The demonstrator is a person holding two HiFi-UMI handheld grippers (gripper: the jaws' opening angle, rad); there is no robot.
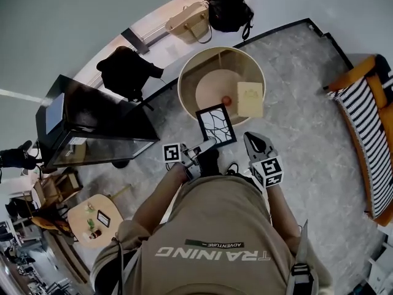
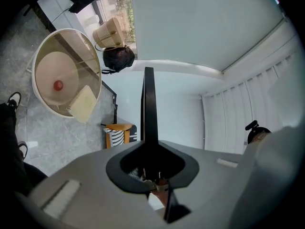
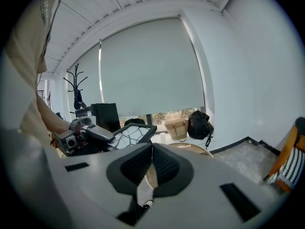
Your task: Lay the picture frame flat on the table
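Observation:
The picture frame (image 1: 216,125), black-edged with a white branch-pattern print, hangs in the air just short of the round beige table (image 1: 184,78). My left gripper (image 1: 206,145) is shut on its lower edge. In the left gripper view the frame (image 2: 148,104) shows edge-on, rising from between the jaws of the left gripper (image 2: 150,163). My right gripper (image 1: 250,137) is beside the frame on its right, shut with nothing in it. From the right gripper view the pads of the right gripper (image 3: 152,163) meet, and the frame (image 3: 133,133) tilts at the left. A red ball (image 1: 226,100) and a beige pad (image 1: 250,99) lie on the table.
A striped chair with an orange frame (image 1: 368,121) stands at the right. A black cabinet (image 1: 92,121) and a dark coat (image 1: 126,71) are on the left. A beige bag (image 1: 187,22) and a black bag (image 1: 228,10) sit by the window. A small wooden side table (image 1: 92,217) is behind me.

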